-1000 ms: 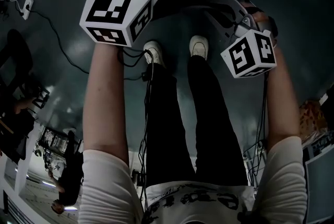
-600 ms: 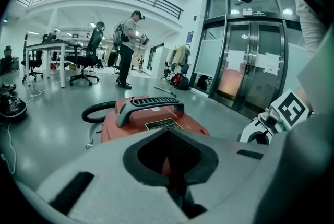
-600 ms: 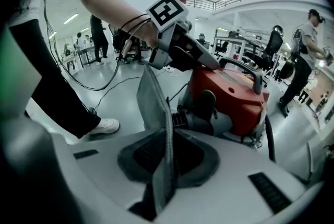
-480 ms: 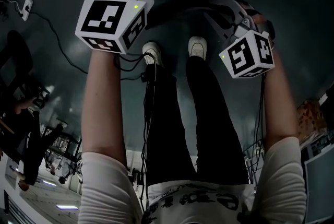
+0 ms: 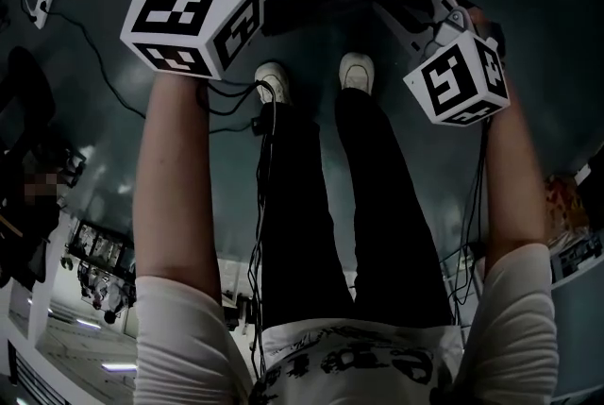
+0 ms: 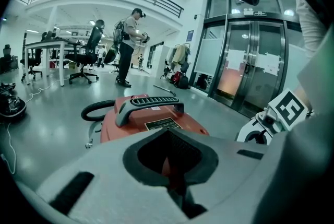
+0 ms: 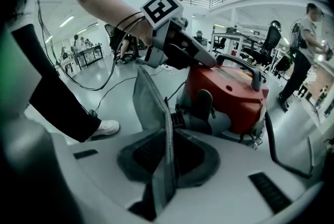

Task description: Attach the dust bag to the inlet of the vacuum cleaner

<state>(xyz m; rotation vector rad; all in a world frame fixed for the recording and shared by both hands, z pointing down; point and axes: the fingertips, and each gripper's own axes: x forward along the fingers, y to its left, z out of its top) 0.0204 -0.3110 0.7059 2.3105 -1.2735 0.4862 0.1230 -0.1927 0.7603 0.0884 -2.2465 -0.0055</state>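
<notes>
The red vacuum cleaner [image 7: 229,95] stands on the floor ahead of both grippers, and its grey carry handle [image 6: 148,105] faces up. My right gripper [image 7: 164,176] is shut on the dust bag [image 7: 151,108], a thin grey sheet seen edge-on. The bag stands up from the pads, just left of a dark round fitting [image 7: 203,105] on the vacuum's near side. My left gripper [image 6: 175,186] is shut, and I see nothing clamped between its pads. It hangs over the vacuum's top in the right gripper view [image 7: 206,61]. In the head view only the two marker cubes [image 5: 193,11] [image 5: 460,77] show clearly.
A black hose [image 7: 271,139] curls beside the vacuum. My own legs and white shoes [image 5: 354,73] stand close behind it, with cables [image 5: 94,44] on the floor. People [image 6: 128,45], desks and office chairs [image 6: 86,53] are farther off. Glass doors [image 6: 255,71] stand at the right.
The right gripper's cube has rolled a little. Both hands stay in about the same place. The red vacuum has slid almost out of the top of the head view.
</notes>
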